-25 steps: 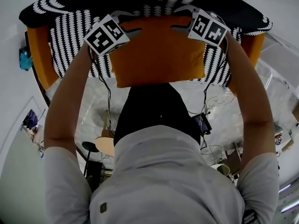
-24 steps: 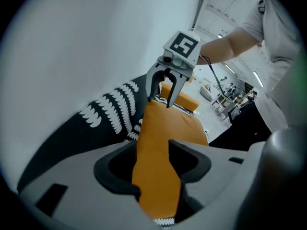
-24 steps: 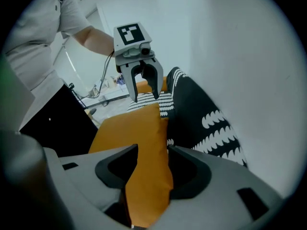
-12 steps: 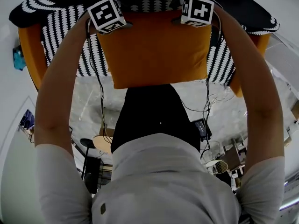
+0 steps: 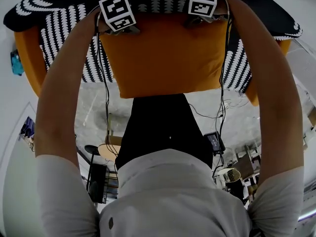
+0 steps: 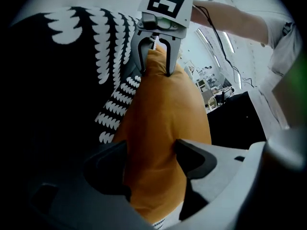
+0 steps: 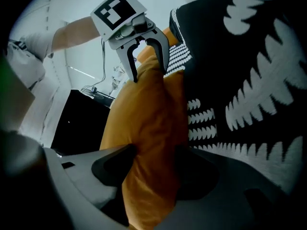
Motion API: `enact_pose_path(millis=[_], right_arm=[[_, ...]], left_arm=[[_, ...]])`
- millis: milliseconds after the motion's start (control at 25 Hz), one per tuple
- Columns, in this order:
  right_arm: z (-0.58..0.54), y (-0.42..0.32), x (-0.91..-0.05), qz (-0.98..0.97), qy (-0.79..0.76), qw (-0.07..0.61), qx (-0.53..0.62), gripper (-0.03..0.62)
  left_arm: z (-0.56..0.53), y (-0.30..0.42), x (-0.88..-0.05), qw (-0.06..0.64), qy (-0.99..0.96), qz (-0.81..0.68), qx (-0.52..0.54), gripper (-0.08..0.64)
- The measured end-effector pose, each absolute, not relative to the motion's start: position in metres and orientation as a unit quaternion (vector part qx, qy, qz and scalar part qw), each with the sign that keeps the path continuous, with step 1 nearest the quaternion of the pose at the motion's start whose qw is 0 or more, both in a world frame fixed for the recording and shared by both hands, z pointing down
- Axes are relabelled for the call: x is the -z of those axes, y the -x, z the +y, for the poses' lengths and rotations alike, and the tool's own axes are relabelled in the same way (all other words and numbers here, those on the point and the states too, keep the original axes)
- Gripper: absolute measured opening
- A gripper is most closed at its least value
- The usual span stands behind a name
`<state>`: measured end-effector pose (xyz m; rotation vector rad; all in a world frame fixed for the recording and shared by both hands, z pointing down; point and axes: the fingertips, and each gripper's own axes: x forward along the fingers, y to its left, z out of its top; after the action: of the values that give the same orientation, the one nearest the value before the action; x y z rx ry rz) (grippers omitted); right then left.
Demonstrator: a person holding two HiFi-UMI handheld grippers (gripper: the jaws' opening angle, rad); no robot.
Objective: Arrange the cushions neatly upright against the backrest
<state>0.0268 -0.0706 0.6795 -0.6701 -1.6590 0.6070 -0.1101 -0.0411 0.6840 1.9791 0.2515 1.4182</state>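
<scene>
Orange cushion (image 5: 168, 53) sits flat against black-and-white patterned upholstery (image 5: 64, 43), which rises behind it and spreads out to both sides. In the head view the cushion is square-on. Its upper edge lies under the two marker cubes and its lower edge hangs free above a pale floor (image 5: 94, 107).

Left hand-held gripper (image 6: 151, 147) straddles the cushion's top edge near the left corner. Its jaws are opening, with the orange fabric between them. The padding bulges out to touch both pads and looks narrower there than further along. Right hand-held gripper (image 7: 154, 152) straddles the same edge near the right corner. Its jaws are also opening, and the cushion is pinched in between them, filling the gap from pad to pad. Each gripper view shows the other gripper across the edge, its prongs set over the fabric.

Both bare forearms reach up from a light grey shirt (image 5: 168, 196) to the grippers. A thin black cable (image 5: 106, 83) trails down from the left one, and another runs along the right arm. More orange material (image 5: 27, 58) shows at the far left of the upholstery, and a strip of it at the far right. I cannot tell whether these are further cushions.
</scene>
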Motion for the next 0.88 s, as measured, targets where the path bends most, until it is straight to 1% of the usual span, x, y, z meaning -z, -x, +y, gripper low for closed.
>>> enact_pose_path(millis=[120,200,360,560,720,880], right_arm=[[-0.063,-0.029,-0.686,-0.694,0.297,0.593,-0.28,0.273],[-0.057,-0.029,-0.686,-0.687,0.301,0.594,-0.291,0.252],[-0.046,-0.028,-0.683,-0.682,0.31,0.59,-0.301,0.173],[-0.041,-0.028,-0.677,-0.697,0.304,0.584,-0.286,0.085],[-0.033,-0.03,-0.666,-0.706,0.299,0.582,-0.27,0.057],[-0.033,-0.03,-0.65,-0.719,0.286,0.583,-0.246,0.043]], left_arm=[[-0.037,0.108,-0.69,0.348,-0.757,0.102,-0.544,0.314],[-0.033,0.107,-0.69,0.357,-0.754,0.107,-0.54,0.313],[-0.024,0.108,-0.687,0.374,-0.753,0.115,-0.53,0.251],[-0.017,0.109,-0.679,0.364,-0.759,0.106,-0.53,0.161],[-0.008,0.106,-0.667,0.355,-0.758,0.106,-0.537,0.118],[-0.006,0.106,-0.652,0.34,-0.761,0.088,-0.545,0.095]])
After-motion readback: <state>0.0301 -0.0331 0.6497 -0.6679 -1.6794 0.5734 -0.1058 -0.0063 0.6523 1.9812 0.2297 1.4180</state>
